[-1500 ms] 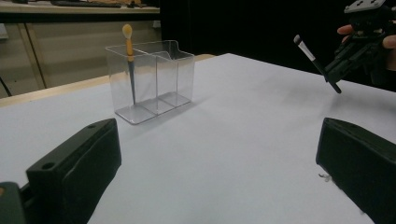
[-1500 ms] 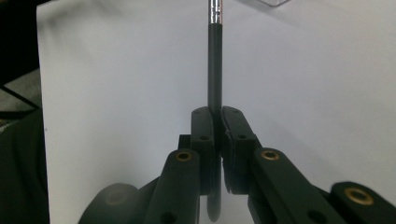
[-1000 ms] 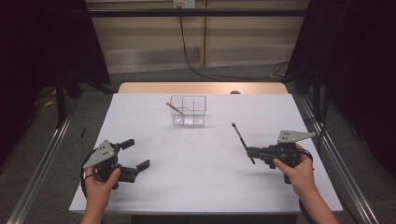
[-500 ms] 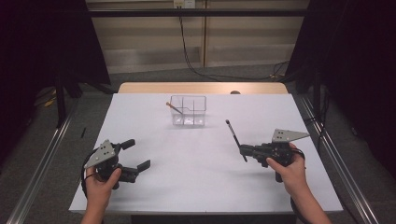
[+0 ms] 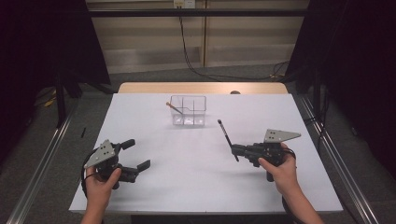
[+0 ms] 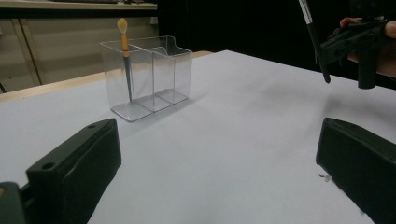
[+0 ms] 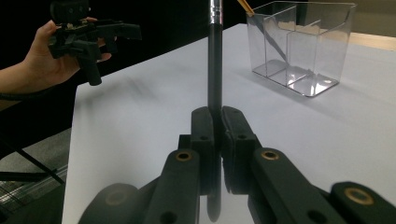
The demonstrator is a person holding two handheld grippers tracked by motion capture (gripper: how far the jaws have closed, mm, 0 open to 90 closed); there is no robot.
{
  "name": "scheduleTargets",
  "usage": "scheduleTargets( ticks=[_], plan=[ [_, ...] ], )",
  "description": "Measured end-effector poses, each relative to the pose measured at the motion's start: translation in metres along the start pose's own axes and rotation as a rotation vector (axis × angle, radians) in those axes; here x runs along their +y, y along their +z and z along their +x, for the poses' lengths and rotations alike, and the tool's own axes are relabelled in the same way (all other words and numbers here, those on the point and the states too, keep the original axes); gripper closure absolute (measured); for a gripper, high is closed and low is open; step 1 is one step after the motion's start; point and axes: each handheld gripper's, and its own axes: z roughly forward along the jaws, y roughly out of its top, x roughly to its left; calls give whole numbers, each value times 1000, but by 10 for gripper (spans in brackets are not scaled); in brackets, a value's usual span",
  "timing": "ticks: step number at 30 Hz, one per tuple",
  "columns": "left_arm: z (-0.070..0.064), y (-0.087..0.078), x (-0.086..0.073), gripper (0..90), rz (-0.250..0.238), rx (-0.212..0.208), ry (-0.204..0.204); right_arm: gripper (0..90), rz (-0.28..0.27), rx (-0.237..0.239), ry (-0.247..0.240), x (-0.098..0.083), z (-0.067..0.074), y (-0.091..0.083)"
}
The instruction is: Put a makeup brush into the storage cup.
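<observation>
The right gripper (image 5: 235, 152) is held level above the white desk (image 5: 196, 186), on the near right of the clear plastic divided organiser box (image 5: 188, 111), with its jaws pointing left. They are clamped on the lower part of a slim black brush with a silver ferrule (image 5: 226, 135). The brush stands up from the jaws and leans back toward the box, its top end short of the box's right wall. In the right gripper view the black shaft (image 7: 215, 70) rises straight from between the closed pads.

The left gripper (image 5: 135, 156) sits low at the near left corner of the desk, well apart from the box, its jaws spread wide with nothing between them and aimed to the right. The left hand (image 5: 100, 184) grips it from below.

A thin brush with an orange tip (image 5: 173, 107) leans in the box's left compartment. The desk between the right gripper and the box lies bare.
</observation>
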Motion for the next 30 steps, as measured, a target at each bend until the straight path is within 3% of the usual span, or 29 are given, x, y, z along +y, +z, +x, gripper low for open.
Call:
scheduleTargets(
  ticks=[30],
  plan=[
    [-2, 2, -2, 0, 8, -9, -10, 849, -17, 90, -11, -2, 19, 35]
  ],
)
